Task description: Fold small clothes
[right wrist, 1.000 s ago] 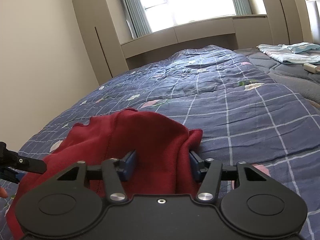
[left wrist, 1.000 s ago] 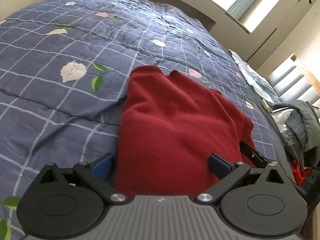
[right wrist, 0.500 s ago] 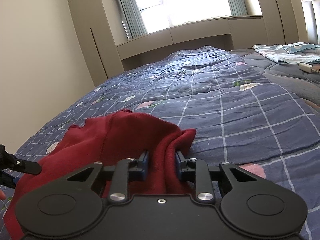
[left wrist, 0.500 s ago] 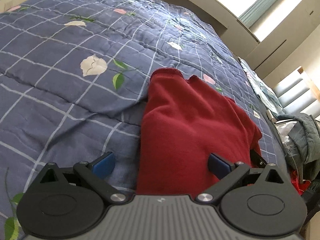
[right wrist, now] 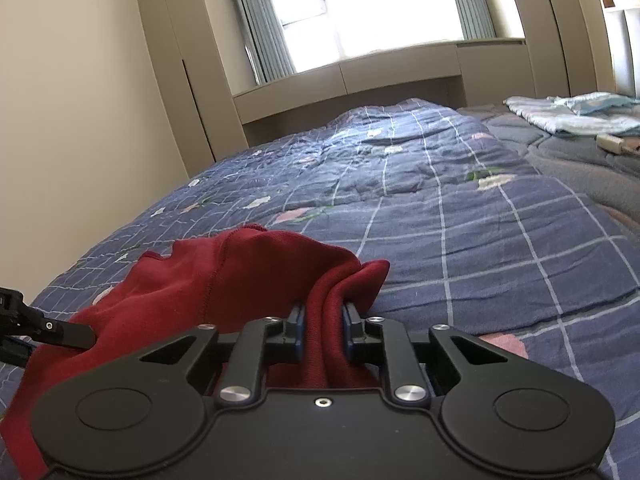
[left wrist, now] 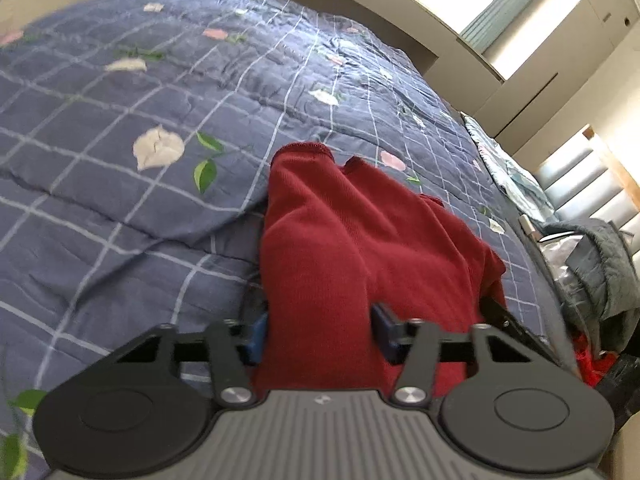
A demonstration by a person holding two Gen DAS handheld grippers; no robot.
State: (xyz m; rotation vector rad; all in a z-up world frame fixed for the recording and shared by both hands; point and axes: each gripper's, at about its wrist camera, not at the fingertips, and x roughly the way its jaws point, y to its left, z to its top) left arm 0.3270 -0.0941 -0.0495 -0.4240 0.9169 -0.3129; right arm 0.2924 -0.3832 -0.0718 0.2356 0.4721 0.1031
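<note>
Blue checked quilt point(left wrist: 120, 208) with a flower print covers the bed, window point(right wrist: 380, 4) behind. Item: one red knit garment point(left wrist: 340, 240), ribbed weave, hemmed edges, bunched and creased, lying on the quilt at its near edge. My right gripper point(right wrist: 323, 330) is clenched on a gathered fold of it, cloth pinched between both pads. My left gripper point(left wrist: 318, 330) straddles another stretch of the same cloth, blue fingers point(left wrist: 258, 332) against its sides; jaws part-closed, firm grasp not confirmed. Pale folded laundry point(right wrist: 568, 114) lies well apart, far right.
</note>
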